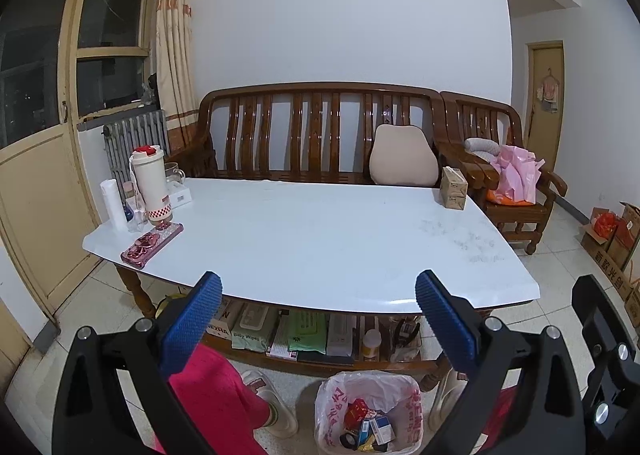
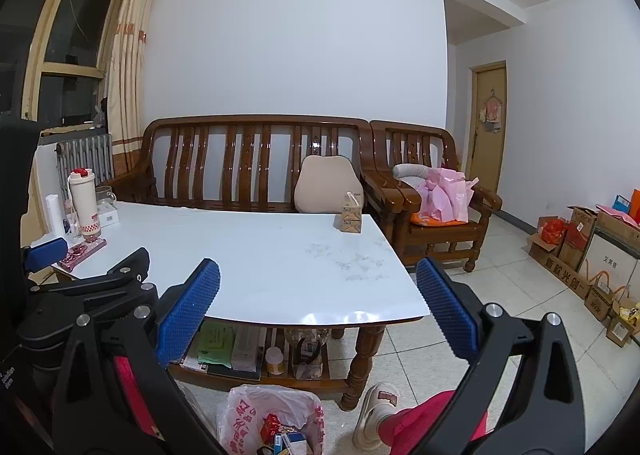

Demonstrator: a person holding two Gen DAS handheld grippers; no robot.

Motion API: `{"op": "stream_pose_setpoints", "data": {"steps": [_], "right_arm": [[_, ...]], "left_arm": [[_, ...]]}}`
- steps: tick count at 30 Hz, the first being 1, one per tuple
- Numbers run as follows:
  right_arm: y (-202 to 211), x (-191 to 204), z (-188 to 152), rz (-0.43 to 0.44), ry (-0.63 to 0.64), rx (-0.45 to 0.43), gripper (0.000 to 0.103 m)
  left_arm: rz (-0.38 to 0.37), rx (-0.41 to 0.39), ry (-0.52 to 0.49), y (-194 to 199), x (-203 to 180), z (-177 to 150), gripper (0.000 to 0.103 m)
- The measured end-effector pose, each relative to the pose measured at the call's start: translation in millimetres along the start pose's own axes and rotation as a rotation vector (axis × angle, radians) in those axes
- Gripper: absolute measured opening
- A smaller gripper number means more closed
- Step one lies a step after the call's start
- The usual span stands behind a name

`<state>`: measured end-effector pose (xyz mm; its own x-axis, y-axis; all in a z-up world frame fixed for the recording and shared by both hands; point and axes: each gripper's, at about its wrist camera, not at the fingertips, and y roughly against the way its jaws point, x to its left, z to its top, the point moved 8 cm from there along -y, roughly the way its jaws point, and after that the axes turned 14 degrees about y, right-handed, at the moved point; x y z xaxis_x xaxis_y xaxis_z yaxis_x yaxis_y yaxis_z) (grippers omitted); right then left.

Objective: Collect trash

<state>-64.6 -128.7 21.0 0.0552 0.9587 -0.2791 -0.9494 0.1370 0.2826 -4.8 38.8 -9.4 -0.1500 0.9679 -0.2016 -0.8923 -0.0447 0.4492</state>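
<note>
Several boxes already lie in my trash bin; table shows no loose trash; both jaws wide open, holding nothing.

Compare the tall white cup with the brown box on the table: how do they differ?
The cup is white and round with a red-trimmed lid; the box is brown cardboard with square corners. The cup stands at the table's far left corner among other items; the box stands alone at the far right corner. The cup is taller. Both are upright, and neither is in the bin.
</note>
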Motion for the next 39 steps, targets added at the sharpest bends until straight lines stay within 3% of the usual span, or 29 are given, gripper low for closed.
{"op": "stream_pose_setpoints", "data": {"steps": [39], "right_arm": [[-4.4,0.7,-5.0,-0.007,-0.015,0.031,0.096]], "left_arm": [[0.006,0.02,-0.024,-2.4,4.4,1.2,0.095]]}}
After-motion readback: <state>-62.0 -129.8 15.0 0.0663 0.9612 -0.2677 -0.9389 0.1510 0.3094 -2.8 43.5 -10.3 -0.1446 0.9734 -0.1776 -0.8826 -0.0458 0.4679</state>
